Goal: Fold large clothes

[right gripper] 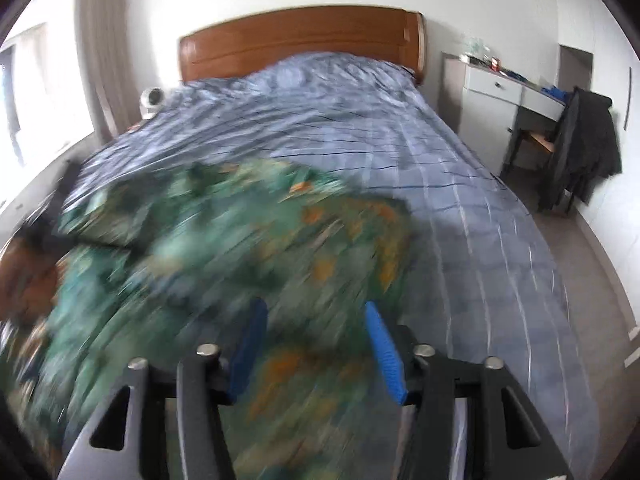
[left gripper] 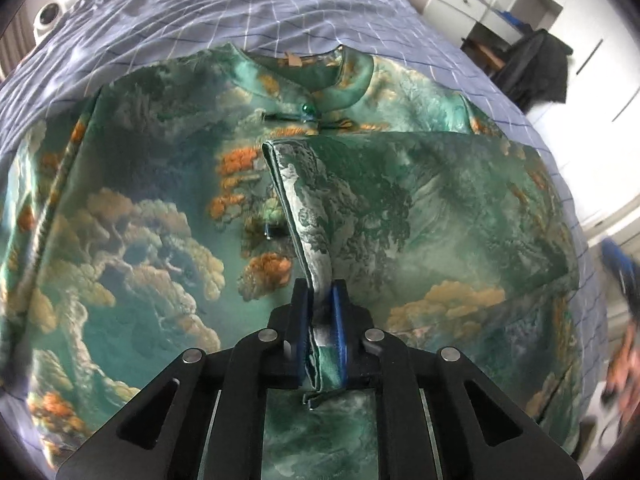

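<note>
A green dress (left gripper: pixel 160 208) printed with clouds and orange trees lies spread on the blue checked bedspread (left gripper: pixel 200 12). Its stand-up collar (left gripper: pixel 340 84) points to the far side. The right side of the dress is folded over onto the middle. My left gripper (left gripper: pixel 321 292) is shut on the edge of that folded flap (left gripper: pixel 316 264), which rises between the blue pads. In the right wrist view the picture is blurred. There my right gripper (right gripper: pixel 314 308) hangs open over the dress (right gripper: pixel 224 248), near its right edge, with nothing pinched between its pads.
A wooden headboard (right gripper: pixel 300 40) closes the far end of the bed. To the right stand a white desk (right gripper: pixel 500 92) and a chair with a dark jacket (right gripper: pixel 580 148). A white round device (right gripper: pixel 152 100) sits by the curtain on the left. Bare floor (right gripper: pixel 580 260) runs along the bed's right side.
</note>
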